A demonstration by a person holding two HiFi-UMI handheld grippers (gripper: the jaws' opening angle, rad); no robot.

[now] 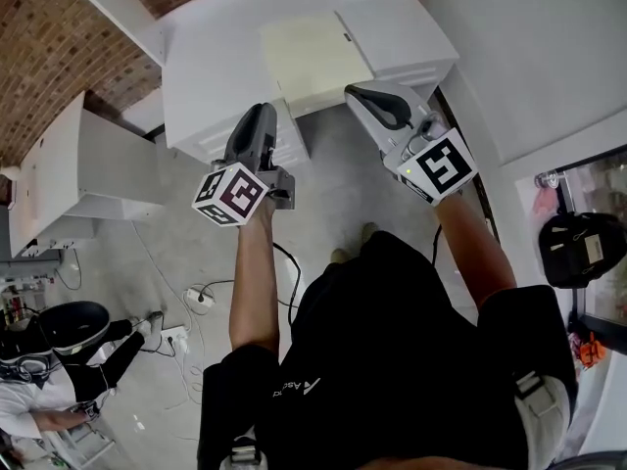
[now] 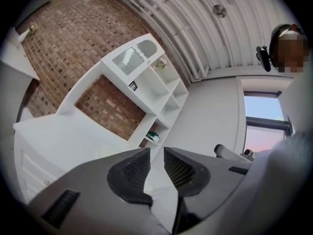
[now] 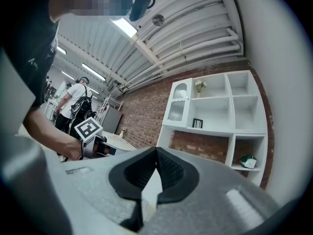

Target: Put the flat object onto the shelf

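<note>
The left gripper (image 2: 156,153), jaws slightly apart and empty, and the right gripper (image 3: 156,155), closed on nothing, hover before the pale flat board (image 1: 313,62) lying on the white counter (image 1: 216,57), where its thin, flush edge may slip from the pads and skid away.

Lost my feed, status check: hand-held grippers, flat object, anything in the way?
Left hand-held gripper slightly open, empty. Right hand-held gripper shut, empty. Flat object lying on white counter, ungripped. Nothing on top of it.
</note>
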